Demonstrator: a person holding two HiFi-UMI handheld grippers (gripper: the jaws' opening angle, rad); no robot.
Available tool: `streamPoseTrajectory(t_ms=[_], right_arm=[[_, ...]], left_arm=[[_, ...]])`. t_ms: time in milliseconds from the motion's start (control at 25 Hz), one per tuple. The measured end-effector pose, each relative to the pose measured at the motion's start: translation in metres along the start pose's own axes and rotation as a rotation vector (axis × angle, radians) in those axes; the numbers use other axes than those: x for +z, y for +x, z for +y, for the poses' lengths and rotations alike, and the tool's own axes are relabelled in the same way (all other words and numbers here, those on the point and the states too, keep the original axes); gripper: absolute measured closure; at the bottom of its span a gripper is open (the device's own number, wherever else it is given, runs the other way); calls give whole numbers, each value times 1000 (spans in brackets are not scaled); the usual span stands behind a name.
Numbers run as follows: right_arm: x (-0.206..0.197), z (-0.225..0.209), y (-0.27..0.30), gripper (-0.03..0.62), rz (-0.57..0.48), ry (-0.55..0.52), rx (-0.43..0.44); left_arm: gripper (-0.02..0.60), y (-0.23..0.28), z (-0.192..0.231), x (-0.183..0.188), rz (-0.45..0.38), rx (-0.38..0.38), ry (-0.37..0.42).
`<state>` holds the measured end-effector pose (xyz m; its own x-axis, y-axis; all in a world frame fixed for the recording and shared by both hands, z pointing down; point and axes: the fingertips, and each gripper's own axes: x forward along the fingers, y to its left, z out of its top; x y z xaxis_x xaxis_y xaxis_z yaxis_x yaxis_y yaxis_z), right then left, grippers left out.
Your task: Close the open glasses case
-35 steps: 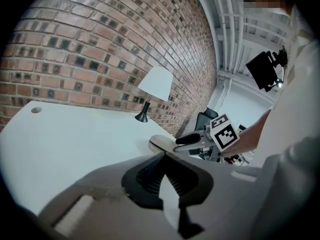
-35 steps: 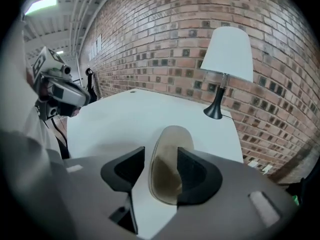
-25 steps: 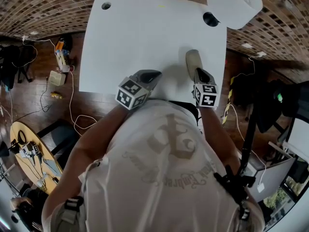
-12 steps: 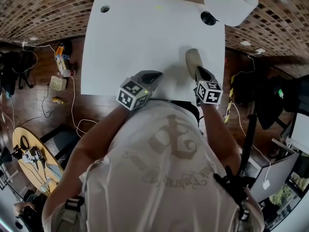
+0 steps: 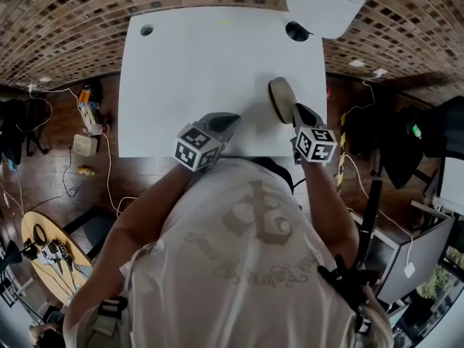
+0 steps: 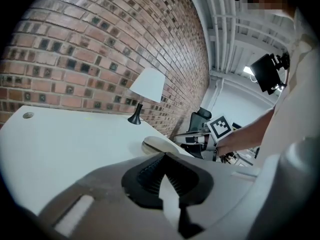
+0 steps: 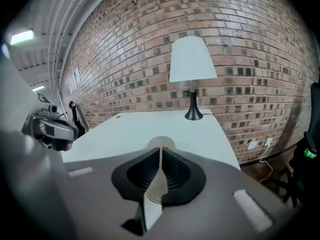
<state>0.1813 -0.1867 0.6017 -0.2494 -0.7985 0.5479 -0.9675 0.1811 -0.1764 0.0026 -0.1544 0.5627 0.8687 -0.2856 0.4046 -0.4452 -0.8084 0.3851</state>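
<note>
The beige glasses case (image 5: pixel 280 97) lies on the white table (image 5: pixel 203 56) near its right edge, and its lid looks down. My right gripper (image 5: pixel 299 113) hovers at the case's near end with its jaws shut and nothing between them. In the right gripper view the case (image 7: pixel 161 142) peeks out just past the gripper (image 7: pixel 160 150). My left gripper (image 5: pixel 223 120) is shut and empty over the table's front edge, to the left of the case. In the left gripper view the case (image 6: pixel 159 145) lies beyond that gripper (image 6: pixel 164 155).
A white-shaded lamp (image 5: pixel 325 3) on a black base (image 5: pixel 296 30) stands at the table's far right corner. A cable hole (image 5: pixel 146 30) is at the far left corner. A brick wall (image 7: pixel 240 49) runs behind the table. Cables and clutter (image 5: pixel 85 118) lie on the floor at the left.
My right gripper has lifted a little off the case and rolled slightly. The left gripper has stayed put. The head view has shifted.
</note>
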Motion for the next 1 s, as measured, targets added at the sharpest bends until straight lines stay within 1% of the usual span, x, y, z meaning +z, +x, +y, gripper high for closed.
streamPoseTrajectory(t_ms=[200, 360, 480, 640, 800, 1000], right_arm=[[8, 20, -14, 574, -51, -11, 43], [7, 31, -39, 574, -101, -5, 54], [6, 31, -65, 574, -130, -10, 86], [-1, 36, -102, 574, -170, 24, 107], [-15, 35, -142, 576, -200, 74, 126], [-44, 35, -179, 580, -216, 106, 142]], left_arm=[[575, 1, -1, 5, -2, -19, 29], [575, 10, -7, 8, 20, -42, 63], [575, 24, -26, 9, 15, -33, 59], [575, 38, -57, 7, 25, -72, 70], [575, 43, -101, -6, 40, -109, 85], [575, 37, -131, -17, 26, -89, 104]])
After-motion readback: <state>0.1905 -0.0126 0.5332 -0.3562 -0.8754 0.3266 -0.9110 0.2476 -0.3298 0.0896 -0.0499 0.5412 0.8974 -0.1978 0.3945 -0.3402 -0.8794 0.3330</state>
